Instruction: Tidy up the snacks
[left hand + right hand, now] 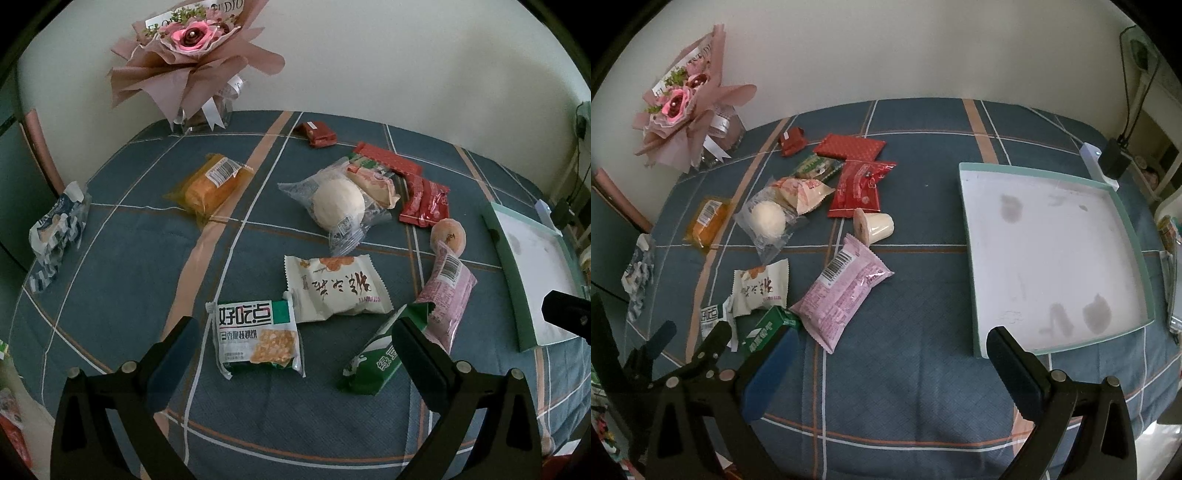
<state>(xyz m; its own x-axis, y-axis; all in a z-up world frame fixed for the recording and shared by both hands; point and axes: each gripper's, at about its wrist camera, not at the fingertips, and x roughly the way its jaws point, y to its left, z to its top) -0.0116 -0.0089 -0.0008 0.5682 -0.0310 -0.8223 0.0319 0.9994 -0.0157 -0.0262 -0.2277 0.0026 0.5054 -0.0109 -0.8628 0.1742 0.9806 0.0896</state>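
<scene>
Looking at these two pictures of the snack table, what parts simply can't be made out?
- Green packet: left wrist view, its right end is hidden behind a finger of the left hand-held gripper.
- Snack pile: both views, overlapping wrappers hide the lower ones.
- Small print on the pink packet: too small to read.
- Items at the left edge: cut off, blurred.

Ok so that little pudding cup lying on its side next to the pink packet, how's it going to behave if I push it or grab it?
The pudding cup lies on its side and tapers, so a push would probably roll it in a curve, not straight. Its wall looks smooth and glossy, so it may slip between the fingers. It looks rigid, but the foil lid might dent.
</scene>
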